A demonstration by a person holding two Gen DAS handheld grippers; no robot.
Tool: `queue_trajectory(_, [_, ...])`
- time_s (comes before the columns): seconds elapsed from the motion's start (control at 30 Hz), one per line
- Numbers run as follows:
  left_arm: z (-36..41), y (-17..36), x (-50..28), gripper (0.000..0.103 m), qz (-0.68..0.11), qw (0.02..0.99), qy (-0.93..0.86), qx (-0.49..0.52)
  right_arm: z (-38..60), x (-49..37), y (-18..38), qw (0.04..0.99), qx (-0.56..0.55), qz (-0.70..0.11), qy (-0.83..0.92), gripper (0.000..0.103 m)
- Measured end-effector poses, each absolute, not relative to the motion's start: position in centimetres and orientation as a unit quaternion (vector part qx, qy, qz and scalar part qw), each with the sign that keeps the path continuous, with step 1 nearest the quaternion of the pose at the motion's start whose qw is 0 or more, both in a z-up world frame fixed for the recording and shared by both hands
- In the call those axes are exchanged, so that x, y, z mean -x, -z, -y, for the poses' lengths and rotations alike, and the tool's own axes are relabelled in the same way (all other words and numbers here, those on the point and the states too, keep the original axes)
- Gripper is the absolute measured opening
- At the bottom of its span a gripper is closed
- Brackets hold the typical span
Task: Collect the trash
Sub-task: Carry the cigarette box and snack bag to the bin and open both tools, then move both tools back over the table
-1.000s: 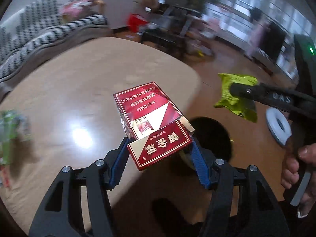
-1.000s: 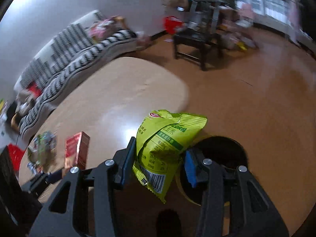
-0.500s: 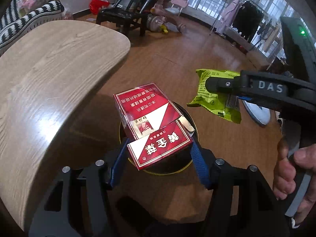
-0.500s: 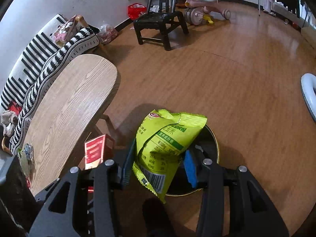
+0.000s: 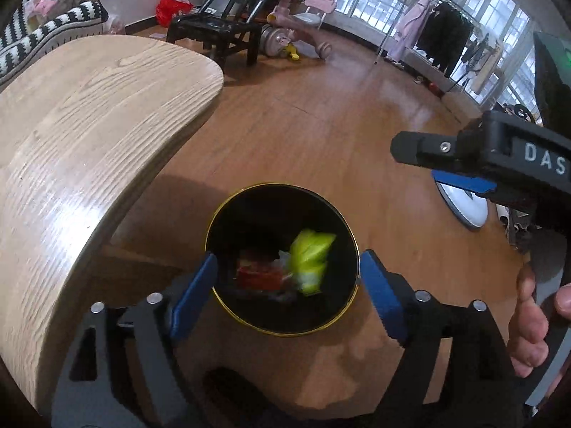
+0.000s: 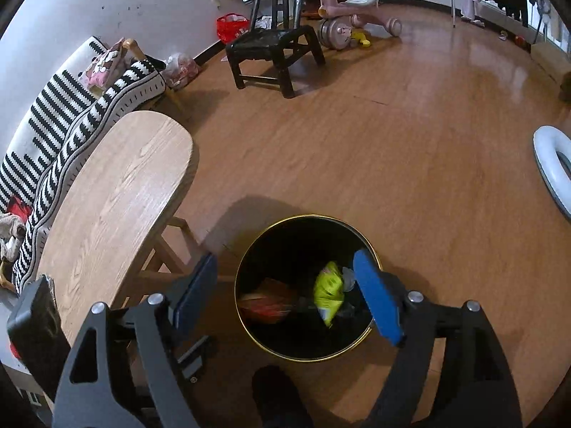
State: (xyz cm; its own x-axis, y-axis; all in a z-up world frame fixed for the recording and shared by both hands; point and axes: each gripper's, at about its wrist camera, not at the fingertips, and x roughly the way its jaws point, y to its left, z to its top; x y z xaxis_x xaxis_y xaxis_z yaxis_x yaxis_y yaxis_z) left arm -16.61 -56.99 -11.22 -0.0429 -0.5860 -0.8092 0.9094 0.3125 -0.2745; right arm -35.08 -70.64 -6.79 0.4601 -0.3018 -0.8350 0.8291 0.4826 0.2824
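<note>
A black bin with a gold rim (image 5: pixel 249 192) (image 6: pixel 371 249) stands on the wooden floor beside the table. Inside it lie the red cigarette box (image 5: pixel 260 276) (image 6: pixel 266 303) and the green snack bag (image 5: pixel 310 260) (image 6: pixel 328 292), both blurred. My left gripper (image 5: pixel 287 292) is open and empty right above the bin. My right gripper (image 6: pixel 289 296) is open and empty above the bin too; it also shows at the right of the left wrist view (image 5: pixel 446 164).
The wooden table (image 5: pixel 82 135) (image 6: pixel 114 192) is on the left, with its legs near the bin. A black chair (image 6: pixel 274 46), a pink tricycle (image 6: pixel 353 3), a striped sofa (image 6: pixel 71 107) and a white ring-shaped object (image 6: pixel 551 167) stand around on the floor.
Both grippers opened over the bin. The red cigarette box left the left gripper and the green snack bag left the right gripper; both now lie inside the bin.
</note>
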Motion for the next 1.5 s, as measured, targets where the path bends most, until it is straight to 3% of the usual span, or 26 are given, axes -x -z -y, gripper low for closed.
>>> queue_trajectory(0.13, [56.7,11.0,16.3,0.083,-0.461,0.672,0.553,-0.177,70.4,34.7,6.3,0.781,-0.356,-0.364,0.361,0.078])
queue_trajectory(0.27, [54.8,9.4,15.8,0.093,-0.447,0.684,0.548,-0.181,69.4,33.3,5.5,0.794,-0.343,-0.364,0.346,0.084])
queue_trajectory(0.47, [49.4,6.6,12.1,0.093,-0.435,0.723,0.509,-0.172,65.7,28.3,2.9,0.827,-0.303,-0.360,0.307,0.086])
queue_trajectory(0.83, [30.5,1.5,1.8,0.094,-0.432,0.826,0.351,-0.092,54.0,15.2,0.1,0.876,-0.255,-0.369,0.179,0.087])
queue_trajectory(1.13, [14.5,2.0,-3.8,0.095,-0.443,0.870,0.212,-0.041,40.7,5.3,-1.0,0.897,-0.201,-0.390,0.061,0.087])
queue_trajectory(1.3, [8.1,2.4,-5.2,0.095,-0.447,0.880,0.157,-0.014,35.7,1.7,-0.4,0.895,-0.187,-0.403,0.031,0.087])
queue_trajectory(1.5, [6.1,2.6,-6.2,0.095,-0.451,0.881,0.140,0.003,33.2,-0.8,0.5,0.889,-0.191,-0.415,0.018,0.087])
